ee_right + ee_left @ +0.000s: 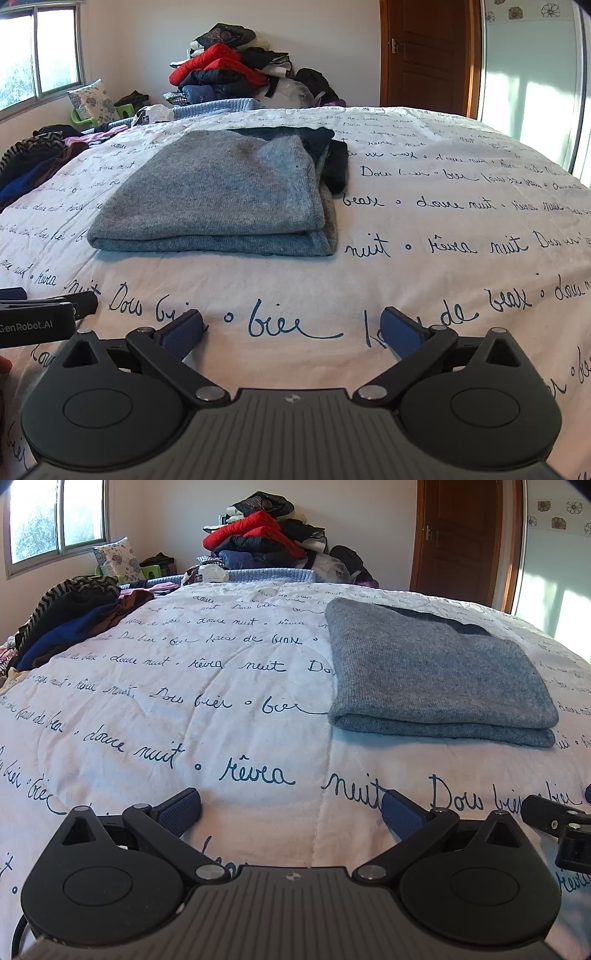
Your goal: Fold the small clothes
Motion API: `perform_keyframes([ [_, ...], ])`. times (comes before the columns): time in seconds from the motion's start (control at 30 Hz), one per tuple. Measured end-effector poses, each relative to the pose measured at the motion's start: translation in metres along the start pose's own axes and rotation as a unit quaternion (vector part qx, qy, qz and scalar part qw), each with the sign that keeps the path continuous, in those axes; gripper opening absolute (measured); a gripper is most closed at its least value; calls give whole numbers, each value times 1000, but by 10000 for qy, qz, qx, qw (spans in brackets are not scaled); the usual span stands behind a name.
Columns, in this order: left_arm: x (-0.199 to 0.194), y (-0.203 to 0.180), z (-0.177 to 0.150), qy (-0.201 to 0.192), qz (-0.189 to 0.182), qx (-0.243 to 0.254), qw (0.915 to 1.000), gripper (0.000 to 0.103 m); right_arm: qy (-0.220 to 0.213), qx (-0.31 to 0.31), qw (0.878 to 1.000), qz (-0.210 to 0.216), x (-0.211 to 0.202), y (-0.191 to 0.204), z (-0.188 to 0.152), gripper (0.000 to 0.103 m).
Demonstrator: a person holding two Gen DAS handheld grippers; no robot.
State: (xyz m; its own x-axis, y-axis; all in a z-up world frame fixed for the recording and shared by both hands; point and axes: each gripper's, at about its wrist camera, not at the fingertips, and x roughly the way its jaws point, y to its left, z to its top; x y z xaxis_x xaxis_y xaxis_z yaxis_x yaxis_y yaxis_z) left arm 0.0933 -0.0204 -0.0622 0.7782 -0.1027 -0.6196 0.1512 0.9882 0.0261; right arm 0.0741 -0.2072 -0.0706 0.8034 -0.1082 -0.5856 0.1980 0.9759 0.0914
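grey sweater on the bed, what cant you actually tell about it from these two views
- Grey sweater, both views: underside and inner folded layers hidden by its own top layer.
- Dark garment, both views: mostly tucked beneath the sweater; whether it is a separate piece or part of it cannot be told.
- Clothes pile, both views: cut off by the left edge.
- Right gripper, left wrist view: cut off by the right edge.

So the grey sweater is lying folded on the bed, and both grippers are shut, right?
Not quite. The grey sweater does lie folded on the bed, but the left gripper and right gripper are both open, as each wrist view shows.
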Motion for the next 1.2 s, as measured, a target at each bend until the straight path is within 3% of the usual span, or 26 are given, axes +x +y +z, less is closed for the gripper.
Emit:
perform_keyframes([
  [1.2,-2,1,-3,-23,3,-15,10000,103,42,-69,10000,8,1,1,-2,103],
])
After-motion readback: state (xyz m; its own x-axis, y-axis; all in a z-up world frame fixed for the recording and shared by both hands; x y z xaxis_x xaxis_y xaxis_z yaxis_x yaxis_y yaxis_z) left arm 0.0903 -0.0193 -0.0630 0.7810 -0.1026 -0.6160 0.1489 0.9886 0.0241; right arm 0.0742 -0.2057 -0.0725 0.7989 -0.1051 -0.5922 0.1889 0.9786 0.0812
